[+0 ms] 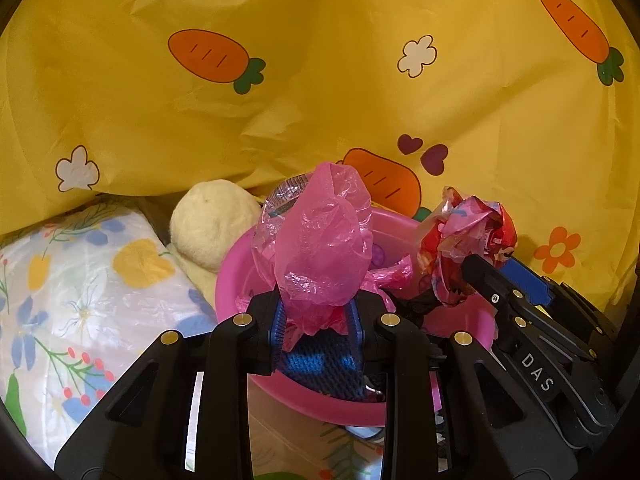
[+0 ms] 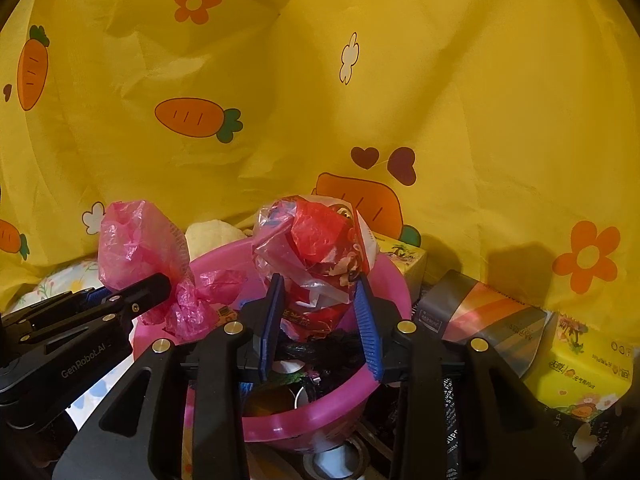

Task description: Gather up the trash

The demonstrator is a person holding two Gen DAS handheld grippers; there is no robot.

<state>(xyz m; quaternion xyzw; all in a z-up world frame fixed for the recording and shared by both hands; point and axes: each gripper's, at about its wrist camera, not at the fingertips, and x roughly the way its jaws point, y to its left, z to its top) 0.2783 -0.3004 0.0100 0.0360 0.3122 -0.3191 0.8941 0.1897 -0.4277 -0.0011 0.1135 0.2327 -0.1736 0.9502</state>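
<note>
Pinching a crumpled translucent pink plastic bag between its blue-padded fingers, the left hand-held gripper holds the bag just above the round pink plastic basin. From the right wrist view the same bag bulges out past the black fingertips of that hand-held gripper, its lower folds hanging over the basin's near-left rim.

Beside it, the right hand-held gripper has its blue pads pressed against the sides of a crushed red printed plastic wrapper with clear film, lifted over the middle of the basin. The left wrist view shows that wrapper gripped at the tip of the right hand-held gripper, level with the pink bag and just to its right.

Inside the basin lie dark crumpled scraps and a small white round piece, along with a blue mesh item under the left fingers.

Around the basin: a cream fuzzy plush lump touching its far-left rim, a white floral-print plastic-wrapped package further left, a yellow tissue pack with cartoon print to the right, and a grey package with rainbow stripes between that pack and the basin. A yellow cloth printed with orange carrots and flowers drapes behind everything.
</note>
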